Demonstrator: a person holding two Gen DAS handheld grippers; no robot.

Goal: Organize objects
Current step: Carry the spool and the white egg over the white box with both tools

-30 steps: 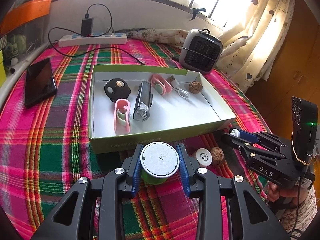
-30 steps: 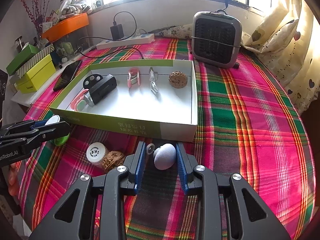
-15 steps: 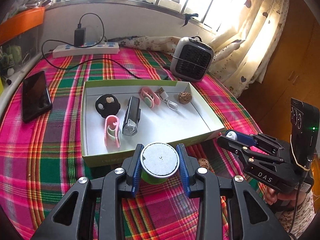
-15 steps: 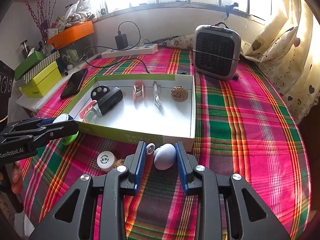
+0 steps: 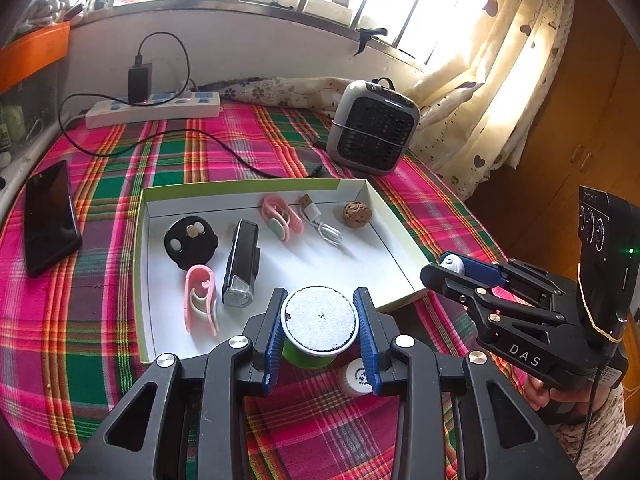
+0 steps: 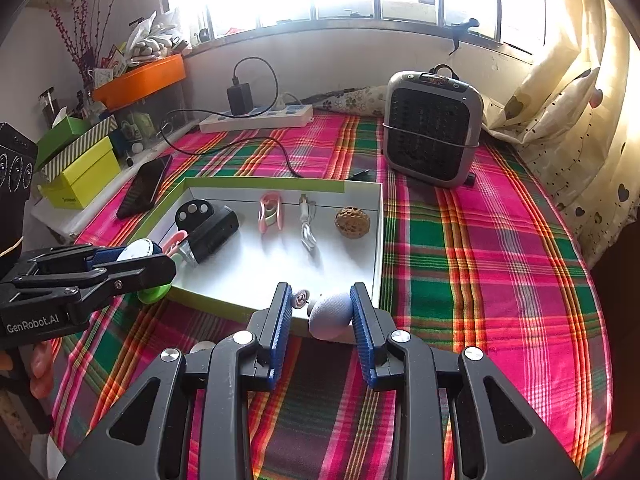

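My left gripper [image 5: 320, 334] is shut on a green spool with a white top [image 5: 318, 320], held above the near edge of the white box [image 5: 400, 264]. My right gripper [image 6: 320, 316] is shut on a pale blue egg-shaped object with a small ring [image 6: 330, 312], held above the box's near edge [image 6: 376, 240]. In the box lie a black disc [image 5: 190, 242], a black bike light [image 5: 242, 268], two pink clips [image 5: 200, 300], a white cable [image 5: 324, 228] and a walnut [image 5: 357, 213].
A small white-capped bottle [image 5: 356, 376] stands on the plaid cloth below my left gripper. A grey heater [image 6: 432, 136], a power strip with charger [image 5: 152, 108] and a black phone [image 5: 50, 216] lie around the box. Coloured boxes [image 6: 80, 168] stand at far left.
Both grippers have risen and moved forward with their objects, from beside the box on the cloth to above its near edge. The walnut on the cloth has gone out of view.
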